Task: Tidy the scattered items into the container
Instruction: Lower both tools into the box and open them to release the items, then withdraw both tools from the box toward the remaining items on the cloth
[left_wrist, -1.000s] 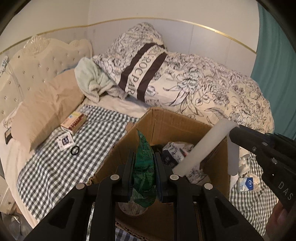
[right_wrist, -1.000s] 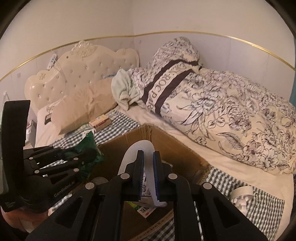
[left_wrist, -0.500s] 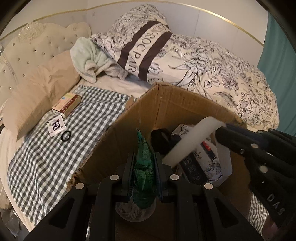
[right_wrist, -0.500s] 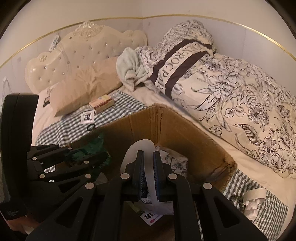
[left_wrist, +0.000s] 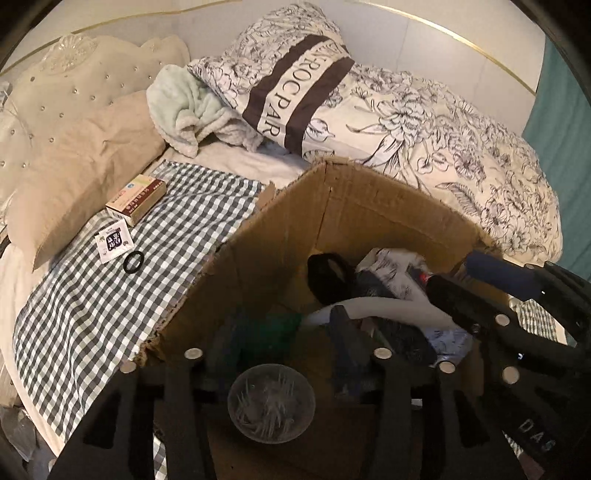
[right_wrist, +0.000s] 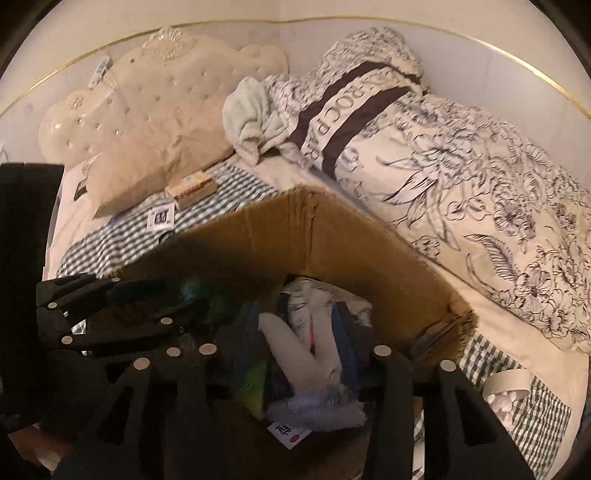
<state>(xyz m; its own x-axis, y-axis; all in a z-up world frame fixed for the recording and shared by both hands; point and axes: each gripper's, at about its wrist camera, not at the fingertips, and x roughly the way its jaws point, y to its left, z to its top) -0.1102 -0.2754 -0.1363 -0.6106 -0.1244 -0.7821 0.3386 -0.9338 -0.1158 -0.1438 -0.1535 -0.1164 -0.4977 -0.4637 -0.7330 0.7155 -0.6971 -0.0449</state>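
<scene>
Spreading wide over the cardboard box (left_wrist: 388, 221), the left gripper (left_wrist: 288, 332) has its fingers apart, blurred, gripping nothing; a green packet (left_wrist: 277, 325) lies dim between them above a clear round dish (left_wrist: 271, 402); the right gripper (right_wrist: 295, 339) is equally parted, a white tube (right_wrist: 291, 350) loose in the box below; outside on the checked bed sheet (left_wrist: 92, 314) remain a small carton (left_wrist: 136, 199), a sachet (left_wrist: 112, 240) and a black ring (left_wrist: 133, 262).

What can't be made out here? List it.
- Box floor: both views, hidden by the clutter and the hand-held grippers.
- Green bag: left view, blurred and dark.
- White strip: right view, blurred.
- Carton print: too small.
- Item at the right edge: right view, partly hidden.
</scene>
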